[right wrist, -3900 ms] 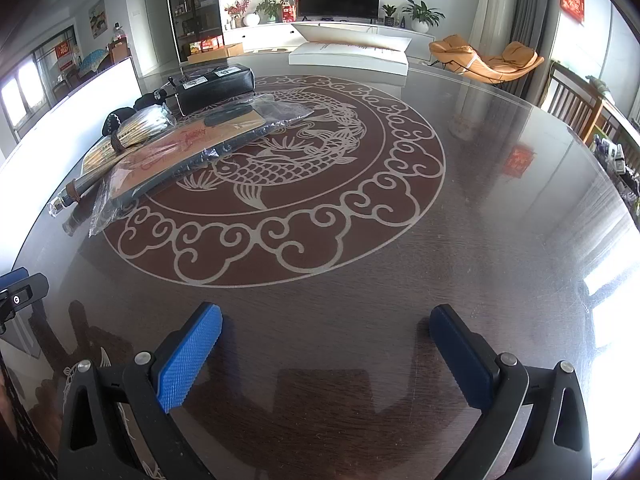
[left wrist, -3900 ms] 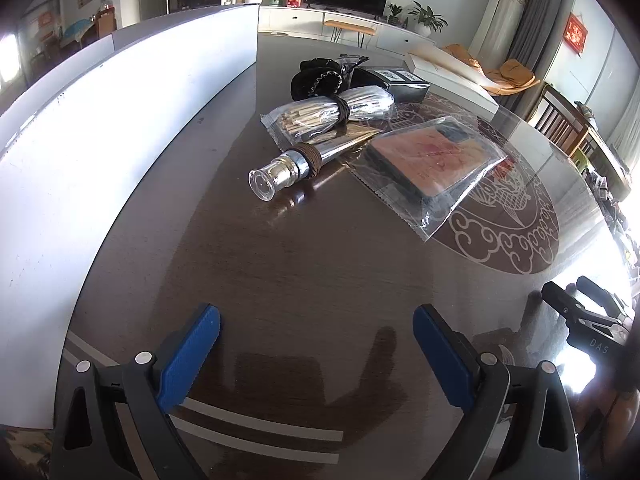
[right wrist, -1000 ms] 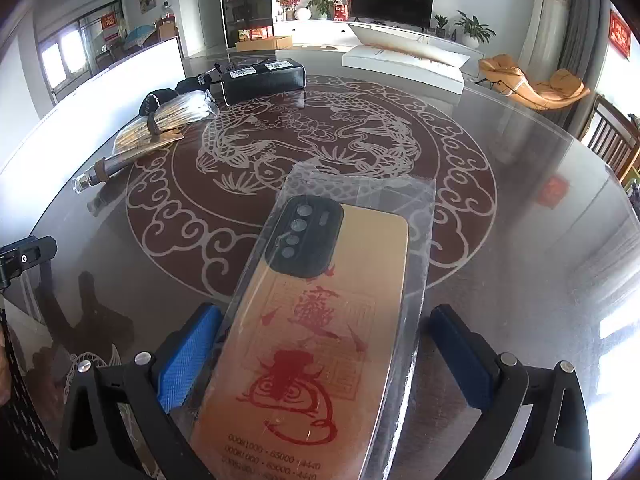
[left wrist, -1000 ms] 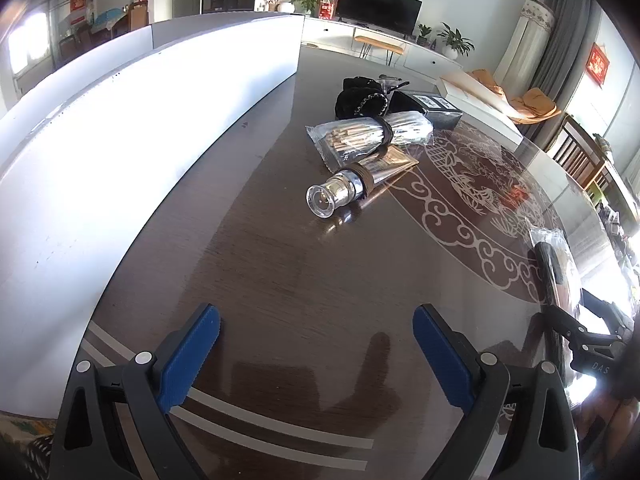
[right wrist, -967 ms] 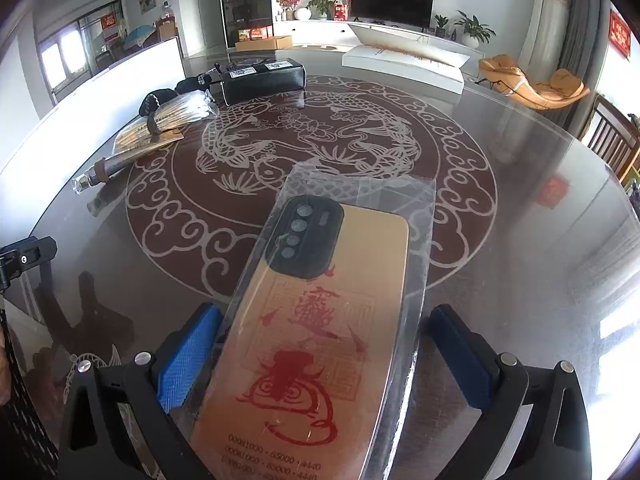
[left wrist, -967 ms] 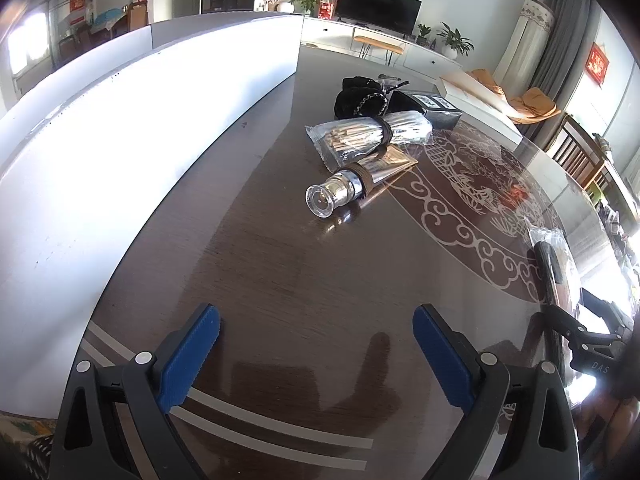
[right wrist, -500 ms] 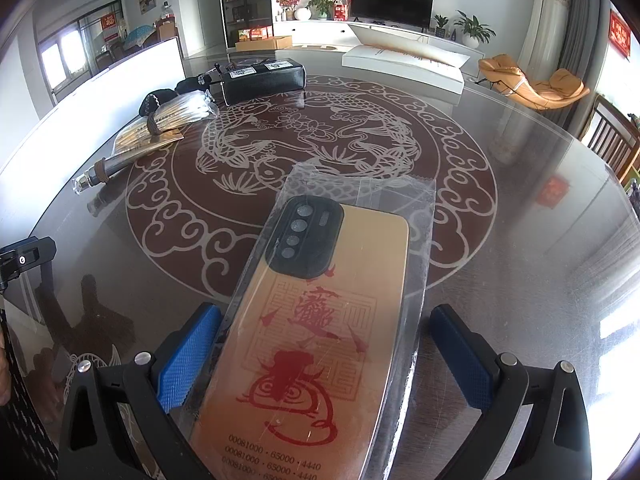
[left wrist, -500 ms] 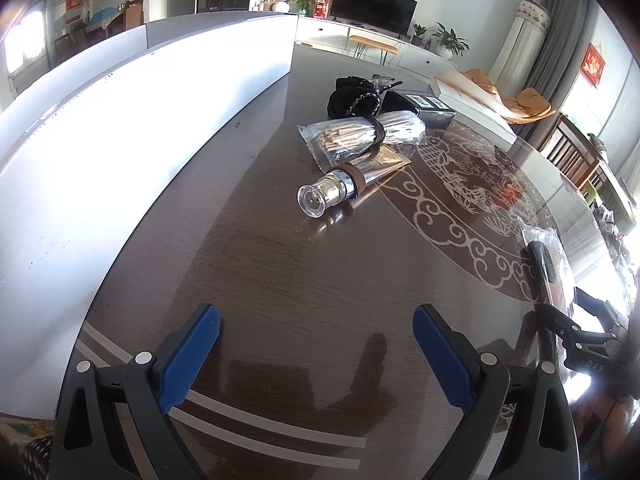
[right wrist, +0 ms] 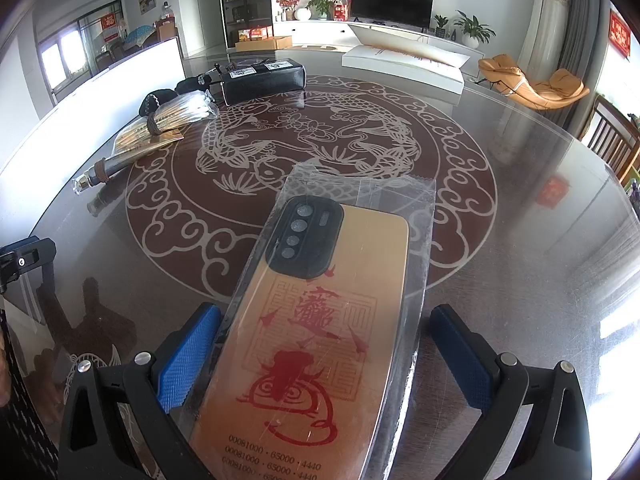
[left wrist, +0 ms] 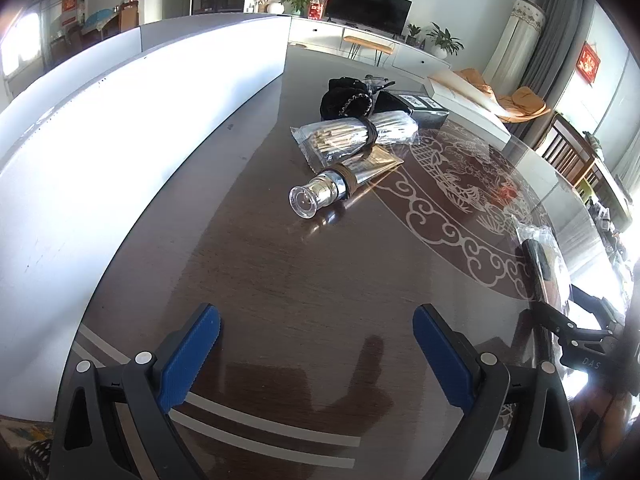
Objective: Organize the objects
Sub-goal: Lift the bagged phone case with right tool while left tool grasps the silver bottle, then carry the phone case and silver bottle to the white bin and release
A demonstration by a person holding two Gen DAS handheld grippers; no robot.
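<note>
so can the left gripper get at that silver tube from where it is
Probably yes. The left gripper has its jaws open and empty, and only bare table lies between it and the tube, whose clear cap faces it. The bagged sticks lie behind the tube, not in the path.

white walls; black tv on low white cabinet; potted plants beside it; orange lounge chair right; grey curtains; daylight through left windows; dark shelving rear

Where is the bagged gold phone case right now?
In the right wrist view the bagged gold phone case lies between the right gripper's open fingers, over the near edge of the table's carved medallion.
</note>
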